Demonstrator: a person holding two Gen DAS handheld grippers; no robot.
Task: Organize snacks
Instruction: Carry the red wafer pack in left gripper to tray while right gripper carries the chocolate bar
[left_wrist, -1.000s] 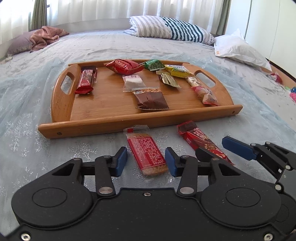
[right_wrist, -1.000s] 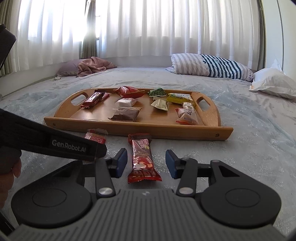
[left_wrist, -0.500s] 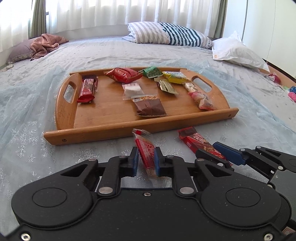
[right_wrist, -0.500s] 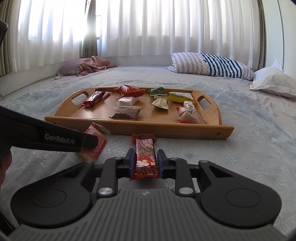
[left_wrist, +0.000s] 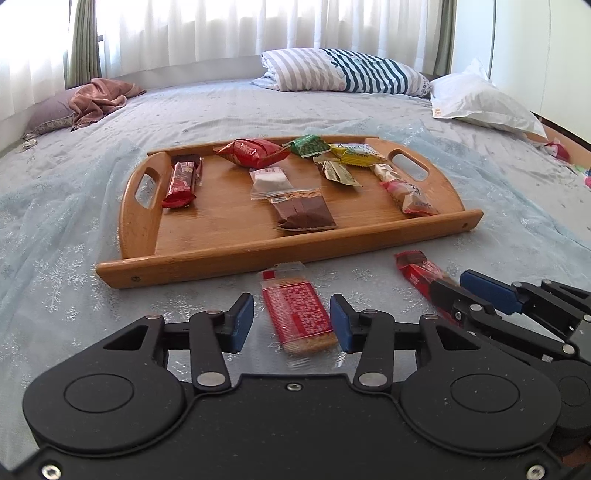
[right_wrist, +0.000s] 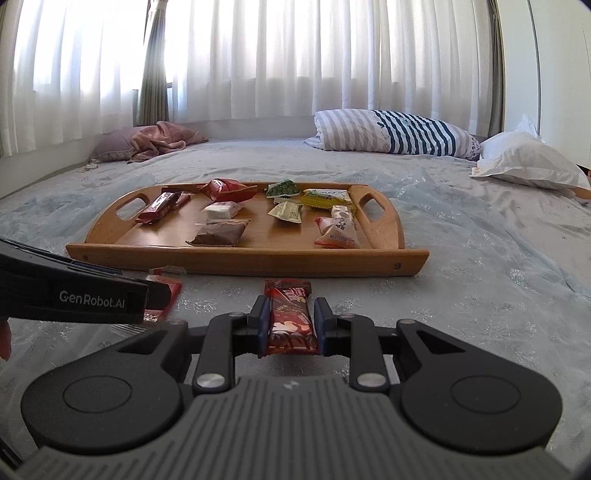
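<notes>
A red biscuit pack (left_wrist: 295, 317) lies on the bedspread just in front of the wooden tray (left_wrist: 258, 254). My left gripper (left_wrist: 291, 323) straddles it with the jaws opening, and a gap shows beside the left pad. A red chocolate bar (right_wrist: 291, 321) sits between the pads of my right gripper (right_wrist: 290, 314), which is shut on it. In the left wrist view the right gripper (left_wrist: 448, 284) holds that bar (left_wrist: 417, 269) at the lower right. The right wrist view shows the tray (right_wrist: 240, 256) ahead and the biscuit pack (right_wrist: 166, 288) half hidden behind one of the left gripper's fingers (right_wrist: 92, 301).
Several wrapped snacks lie on the tray, among them a red bar (left_wrist: 181, 181), a brown pack (left_wrist: 303, 210) and a yellow pack (left_wrist: 354, 153). A striped pillow (left_wrist: 347, 72), a white pillow (left_wrist: 476, 99) and a pink cloth (left_wrist: 96, 99) lie farther back on the bed.
The left gripper closed on the biscuit pack, then opened again, and the pack lies between its fingers. The right gripper closed on the red chocolate bar and stays shut on it.
</notes>
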